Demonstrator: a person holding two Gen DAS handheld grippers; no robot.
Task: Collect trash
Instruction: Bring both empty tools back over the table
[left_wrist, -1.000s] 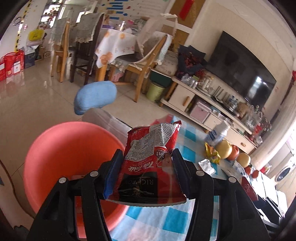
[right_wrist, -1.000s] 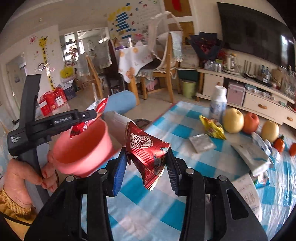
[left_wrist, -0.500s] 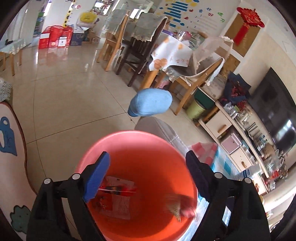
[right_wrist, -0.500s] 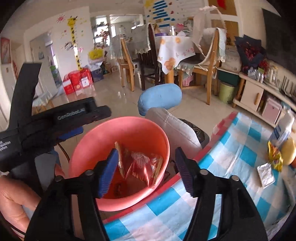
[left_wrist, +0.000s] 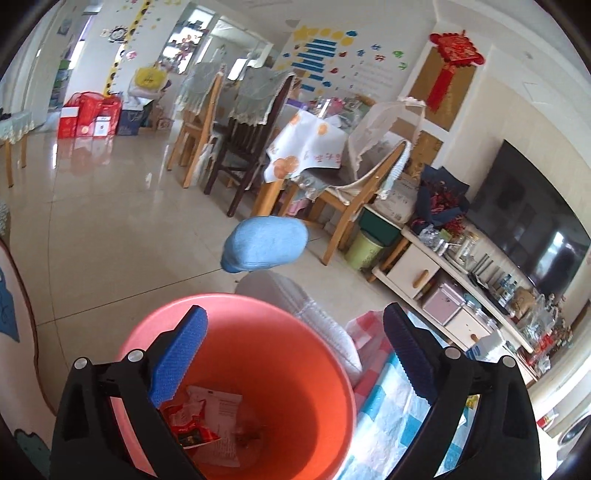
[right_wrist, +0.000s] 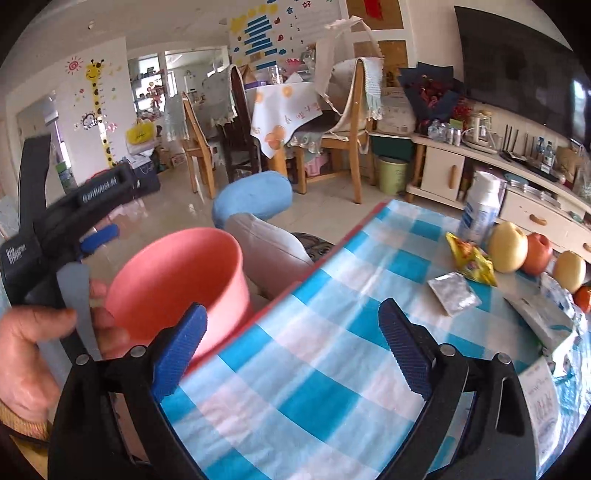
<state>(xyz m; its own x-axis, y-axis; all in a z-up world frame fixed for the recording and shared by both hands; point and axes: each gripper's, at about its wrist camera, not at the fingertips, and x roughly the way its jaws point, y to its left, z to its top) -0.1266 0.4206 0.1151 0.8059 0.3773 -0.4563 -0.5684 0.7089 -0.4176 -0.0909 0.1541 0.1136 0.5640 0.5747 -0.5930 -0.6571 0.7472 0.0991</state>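
The left gripper (left_wrist: 293, 354) hangs over the bin (left_wrist: 325, 373), its fingers (left_wrist: 179, 354) opening wide with nothing between them. Below them, on the bin's floor, lie wrappers (left_wrist: 207, 417), so that trash is home. The right gripper (right_wrist: 291, 350) is over the counter (right_wrist: 325, 369), its fingers (right_wrist: 404, 350) also opening and empty; the bin (right_wrist: 177, 273) sits to their left, just off the counter's edge.

Trash not yet collected lies ahead and to the right of the right fingers: a silver packet (right_wrist: 453, 291) and, just beyond it, a yellow wrapper (right_wrist: 469, 256).

Risks from here, as I judge them:

- The silver packet lies flat on the cloth. Fingers closing on it from above may pinch the cloth too and drag it, and the bottle (right_wrist: 482, 206) and fruit (right_wrist: 508, 247) standing near the yellow wrapper could topple or roll.
- The yellow wrapper lies close to the fruit and bottle; a wide approach could knock either one.
- The bin seems to stand beside the counter, close to the cushion (right_wrist: 269, 251). A light wrapper let go too far from its rim may flutter to the floor.
- The hand (right_wrist: 33, 354) with the left gripper is close beside the bin in the right view; if both reach for the bin together, the two could collide at the rim.
- Papers (right_wrist: 543, 321) at the far right might be taken for trash; I cannot tell which they are.
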